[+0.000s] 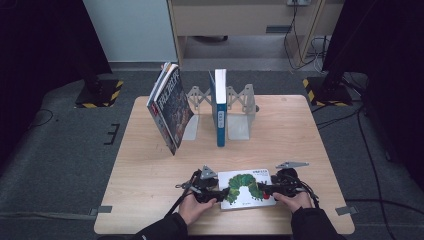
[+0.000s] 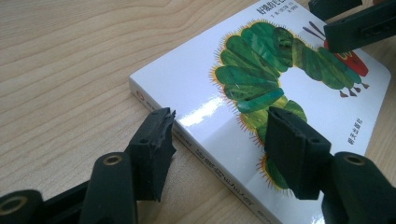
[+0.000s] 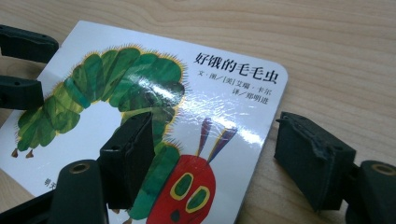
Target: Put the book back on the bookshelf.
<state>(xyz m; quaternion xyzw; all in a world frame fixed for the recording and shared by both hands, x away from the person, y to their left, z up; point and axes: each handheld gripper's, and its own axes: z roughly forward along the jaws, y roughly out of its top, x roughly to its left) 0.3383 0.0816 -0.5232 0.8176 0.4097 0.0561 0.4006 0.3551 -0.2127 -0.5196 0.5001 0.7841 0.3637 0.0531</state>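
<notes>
grey carpet [image 1: 60, 165] (dim), pale wall [image 1: 130, 30]

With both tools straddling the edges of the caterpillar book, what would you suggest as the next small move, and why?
Probably close both tools on the book's edges before lifting. The caterpillar book lies flat on the table. The left tool has one jaw over the cover and one off the spine edge; the right tool straddles the opposite edge likewise. Neither seems to press yet, so lifting now would likely leave it behind.

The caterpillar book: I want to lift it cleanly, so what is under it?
The caterpillar book lies flat on the wooden table. Anything beneath it is covered.
</notes>
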